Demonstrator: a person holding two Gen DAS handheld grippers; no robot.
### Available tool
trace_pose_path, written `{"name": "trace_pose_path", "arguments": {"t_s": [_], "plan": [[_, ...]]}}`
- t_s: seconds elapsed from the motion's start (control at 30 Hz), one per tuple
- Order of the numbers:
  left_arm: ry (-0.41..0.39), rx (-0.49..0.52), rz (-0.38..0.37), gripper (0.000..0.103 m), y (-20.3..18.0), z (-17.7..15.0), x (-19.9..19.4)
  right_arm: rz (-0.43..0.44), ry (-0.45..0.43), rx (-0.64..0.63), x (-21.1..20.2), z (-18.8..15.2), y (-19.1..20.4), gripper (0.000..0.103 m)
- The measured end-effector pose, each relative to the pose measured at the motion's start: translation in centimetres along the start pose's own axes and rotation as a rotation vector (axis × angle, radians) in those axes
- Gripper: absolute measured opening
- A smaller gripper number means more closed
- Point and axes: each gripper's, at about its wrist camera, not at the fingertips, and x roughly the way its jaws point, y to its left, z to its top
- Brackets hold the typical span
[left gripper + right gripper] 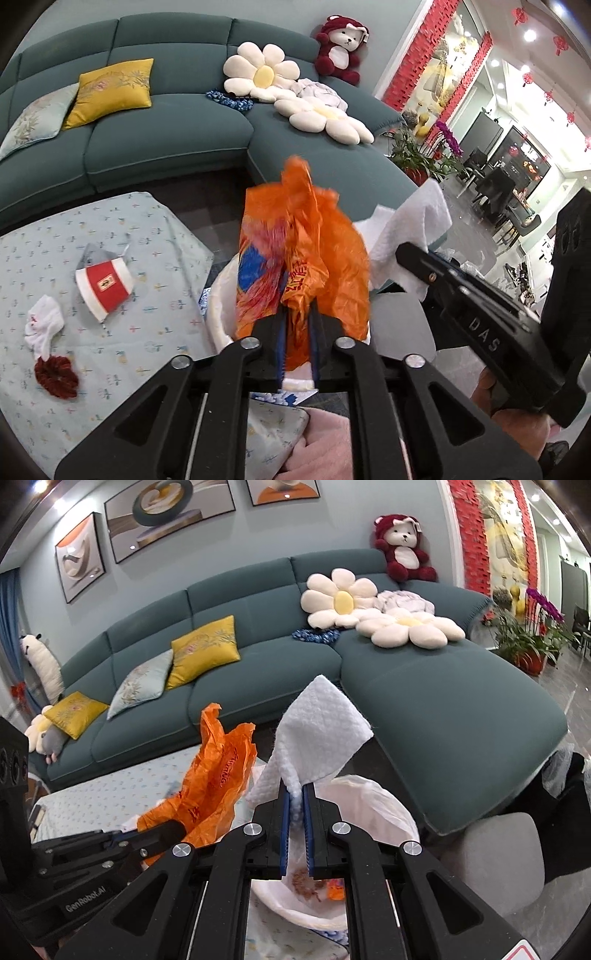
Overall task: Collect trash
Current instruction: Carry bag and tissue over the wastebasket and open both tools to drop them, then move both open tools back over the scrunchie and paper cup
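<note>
The left gripper [297, 314] is clamped on a crumpled orange plastic bag [306, 240], and the right gripper [295, 797] pinches a white paper towel [317, 734]. Both hang over the white-lined trash bin [384, 805]. Beyond, a red-and-white paper cup [103, 286] lies on the table.

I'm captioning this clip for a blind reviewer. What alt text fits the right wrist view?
The right gripper pinches a white paper towel above a white-lined trash bin. To its left the left gripper holds an orange plastic bag. A teal sofa with cushions fills the background.
</note>
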Motion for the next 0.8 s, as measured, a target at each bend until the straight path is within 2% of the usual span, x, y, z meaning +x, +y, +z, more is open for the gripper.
{"name": "trace_pose_path", "arguments": {"t_s": [0.1,0.17,0.23,0.57,0.67,0.8], "plan": [[0.003,-0.010,0.011,0.028,-0.3,0.3,0.8,-0.010,0.010,0.006,0.6,-0.3,-0.6,0.014],[0.001,-0.017,0.019,0.031,-0.4,0.4,1.1,-0.012,0.012,0.006,0.7,-0.4,-0.7,0.015],[0.004,-0.029,0.022,0.031,-0.2,0.5,1.4,-0.013,0.011,0.007,0.9,-0.4,-0.8,0.019],[-0.019,-0.052,0.053,0.032,1.2,0.2,0.3,-0.007,0.002,0.006,0.6,-0.4,0.0,0.025],[-0.032,-0.062,0.069,0.040,1.9,0.2,-0.2,0.001,-0.002,-0.004,0.5,-0.1,0.4,0.026],[-0.050,-0.077,0.093,0.040,3.1,0.0,-1.2,0.014,-0.007,-0.020,0.3,-0.1,1.6,0.031]]}}
